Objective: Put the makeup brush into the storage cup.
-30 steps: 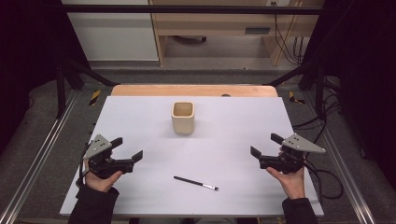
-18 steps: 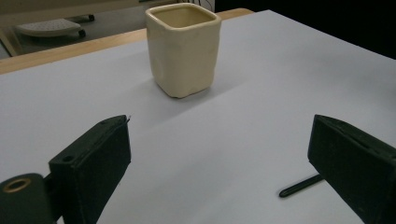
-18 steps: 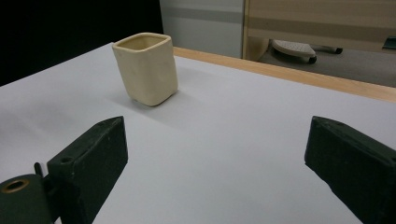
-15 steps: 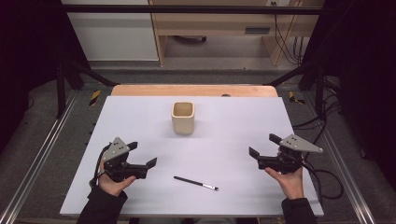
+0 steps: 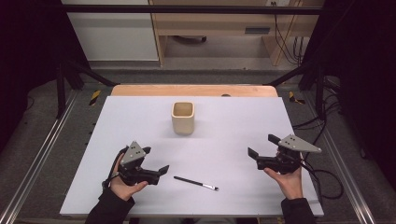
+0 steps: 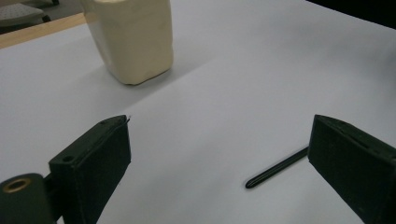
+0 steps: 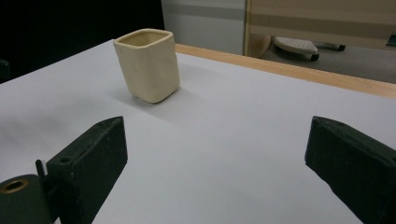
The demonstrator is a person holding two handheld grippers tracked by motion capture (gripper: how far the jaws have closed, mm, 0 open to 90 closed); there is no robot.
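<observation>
Pen (image 5: 196,182) lies flat, silver tip rightward; both grippers gape wide, empty.

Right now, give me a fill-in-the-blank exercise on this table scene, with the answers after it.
1. The black pen lies flat on the white table, nearer the ____ tool.
2. The cream cup stands ____ on the table, its mouth facing up.
3. The jaws of the right tool are ____, with nothing between them.
4. The pen lies ____ the cup, not inside it.

Missing words: left; upright; open; outside
</observation>
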